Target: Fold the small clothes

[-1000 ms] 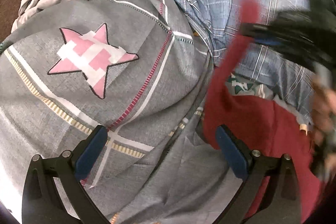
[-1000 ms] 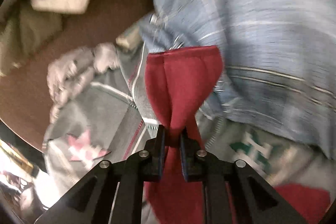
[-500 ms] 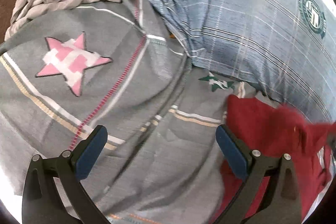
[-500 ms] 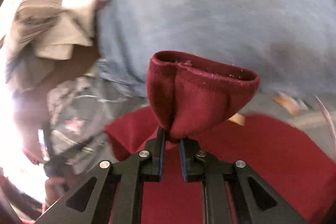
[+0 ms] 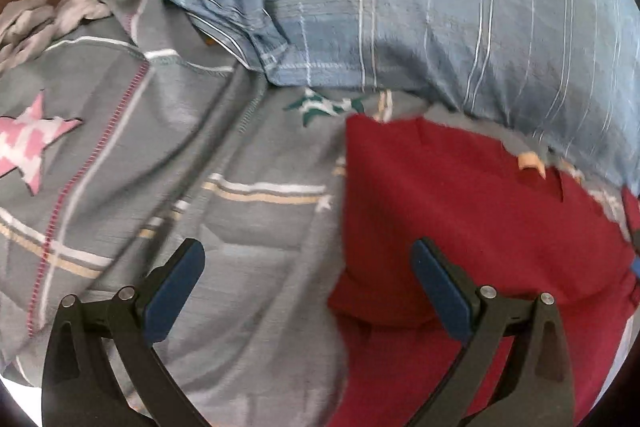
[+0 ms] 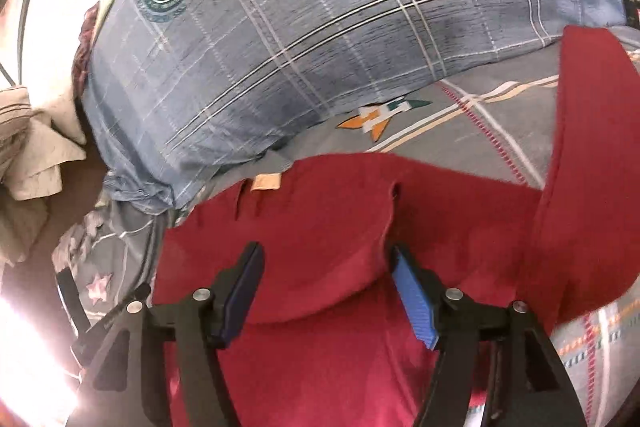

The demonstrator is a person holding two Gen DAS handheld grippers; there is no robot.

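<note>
A dark red garment (image 6: 320,219) lies on the grey patterned bedsheet (image 6: 472,123), partly folded over itself, with one long part (image 6: 580,147) raised at the right. It also shows in the left wrist view (image 5: 460,219). My right gripper (image 6: 326,267) is open and empty just above the red garment's folded flap. My left gripper (image 5: 308,267) is open and empty above the sheet, its right finger (image 5: 440,287) over the garment's left edge.
A blue plaid pillow (image 6: 320,27) lies behind the garment, also in the left wrist view (image 5: 440,7). A pale grey cloth (image 5: 44,19) is bunched at the far left. Beige cloths (image 6: 32,163) lie on brown ground left of the bed. A pink star (image 5: 28,143) marks the sheet.
My right gripper was shut on a fold of the red garment, carried it over the garment, then opened and let it go. My left gripper drifted right toward the garment.
</note>
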